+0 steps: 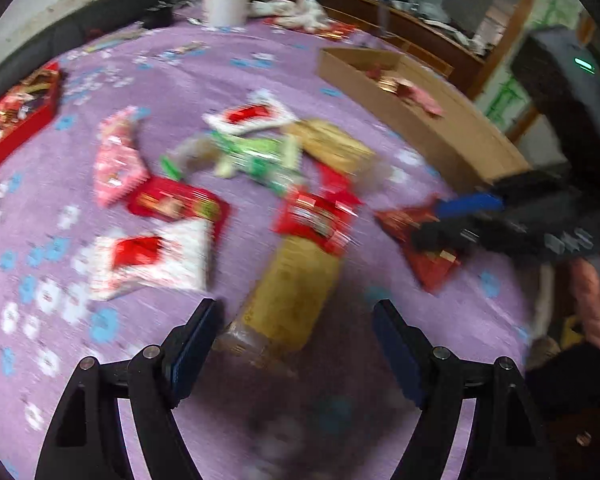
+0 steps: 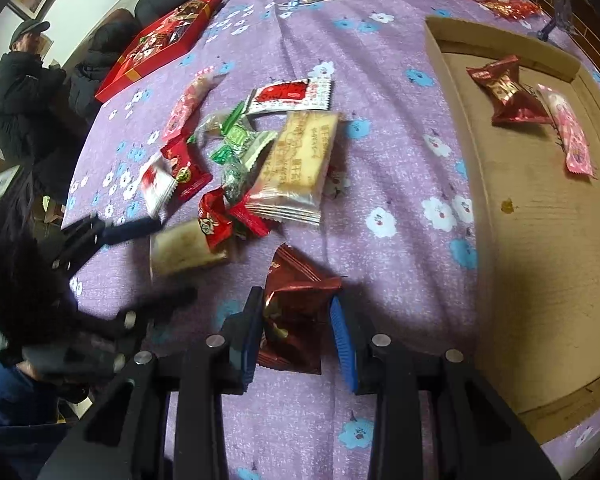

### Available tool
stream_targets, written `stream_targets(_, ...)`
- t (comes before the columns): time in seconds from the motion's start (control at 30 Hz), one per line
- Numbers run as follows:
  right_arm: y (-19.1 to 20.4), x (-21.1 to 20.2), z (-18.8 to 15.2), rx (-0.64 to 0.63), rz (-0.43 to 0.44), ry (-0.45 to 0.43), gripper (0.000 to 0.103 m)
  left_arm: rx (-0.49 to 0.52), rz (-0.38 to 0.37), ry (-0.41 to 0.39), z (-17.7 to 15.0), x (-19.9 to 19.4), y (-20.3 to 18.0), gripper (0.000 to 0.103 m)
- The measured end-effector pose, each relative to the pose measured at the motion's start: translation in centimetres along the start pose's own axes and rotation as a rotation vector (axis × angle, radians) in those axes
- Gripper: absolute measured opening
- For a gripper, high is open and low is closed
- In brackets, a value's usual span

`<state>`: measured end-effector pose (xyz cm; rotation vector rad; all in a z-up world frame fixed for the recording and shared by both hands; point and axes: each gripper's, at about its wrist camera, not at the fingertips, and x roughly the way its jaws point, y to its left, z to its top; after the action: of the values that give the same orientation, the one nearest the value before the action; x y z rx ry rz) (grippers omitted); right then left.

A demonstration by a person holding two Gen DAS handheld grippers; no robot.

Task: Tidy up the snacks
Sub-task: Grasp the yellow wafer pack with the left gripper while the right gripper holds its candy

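A pile of snack packets (image 1: 260,160) lies on the purple flowered cloth (image 1: 100,60). My left gripper (image 1: 296,344) is open, low over the cloth. The near end of a tan biscuit packet (image 1: 296,288) lies between its fingertips, and the pads do not press on it. My right gripper (image 2: 296,336) is shut on a dark red foil packet (image 2: 296,312). In the left wrist view the right gripper (image 1: 428,224) holds the dark red foil packet (image 1: 404,224) at the right. The right wrist view shows the left gripper (image 2: 175,258) straddling the tan biscuit packet (image 2: 188,248).
An open cardboard box (image 2: 540,248) at the right holds a dark red packet (image 2: 504,92) and a pink packet (image 2: 568,132). A red gift box (image 2: 160,40) lies at the far left, a white canister (image 1: 224,0) at the back. A person (image 2: 24,80) stands beyond the table's left edge.
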<state>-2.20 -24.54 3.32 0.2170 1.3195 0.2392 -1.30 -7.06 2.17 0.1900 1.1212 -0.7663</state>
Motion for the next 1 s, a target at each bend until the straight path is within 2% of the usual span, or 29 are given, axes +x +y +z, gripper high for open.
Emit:
stream_targets(0.03, -0.2, 0.0, 0.0, 0.005, -0.001, 0.001, 0.032, 0.001, -0.034, 0.003, -0.3, -0.3, -0.5, 0.082)
stream_targets(0.07, -0.4, -0.1, 0.0, 0.01, 0.0, 0.001, 0.032, 0.006, -0.034, -0.004, -0.5, -0.6, -0.8, 0.082)
stream_targets(0.2, -0.8, -0.1, -0.1, 0.021, -0.004, 0.005, 0.032, -0.039, 0.026, -0.037, 0.4, -1.1, -0.5, 0.082)
stream_targets(0.27, -0.7, -0.1, 0.0, 0.02, -0.005, 0.007, 0.032, -0.051, 0.062, -0.021, 1.2, -0.2, -0.4, 0.082)
stream_targets(0.33, -0.6, -0.1, 0.0, 0.013, -0.014, 0.011, 0.033, -0.028, 0.115, 0.002, 1.7, 0.8, -1.0, 0.082)
stream_targets(0.43, -0.6, 0.1, 0.0, 0.018, -0.034, 0.023, 0.044, 0.035, 0.244, 0.025, 1.8, 2.2, -2.5, 0.077)
stream_targets(0.5, -0.7, 0.1, 0.0, 0.022, -0.031, 0.029, 0.045, 0.045, 0.239, 0.007, 1.6, 2.2, -3.3, 0.058)
stream_targets(0.53, -0.7, 0.2, -0.1, 0.021, -0.033, 0.032, 0.045, 0.046, 0.246, 0.002, 1.4, 2.2, -3.5, 0.055)
stream_targets(0.6, -0.6, 0.5, -0.1, 0.021, -0.039, 0.042, 0.047, 0.044, 0.253, -0.019, 1.1, 2.0, -4.0, 0.035)
stream_targets(0.7, -0.2, 0.7, -0.3, 0.004, -0.05, 0.042, 0.046, 0.027, 0.264, -0.029, 0.9, 2.0, -4.1, 0.035)
stream_targets(0.73, -0.1, 0.7, -0.3, -0.002, -0.047, 0.04, 0.034, 0.011, 0.246, -0.033, 0.8, 1.8, -4.0, 0.035)
stream_targets(0.77, 0.0, 0.6, -0.3, -0.004, -0.043, 0.039, 0.029, -0.003, 0.228, -0.037, 0.6, 1.5, -4.0, 0.035)
stream_targets(0.9, 0.4, 0.0, -0.2, -0.009, -0.026, 0.006, 0.028, -0.069, 0.161, -0.079, 0.5, -0.1, -3.1, 0.035)
stream_targets(1.0, 0.7, -1.0, 0.1, -0.018, 0.003, -0.037, 0.028, -0.106, 0.146, -0.104, 0.6, -1.1, -2.5, 0.035)
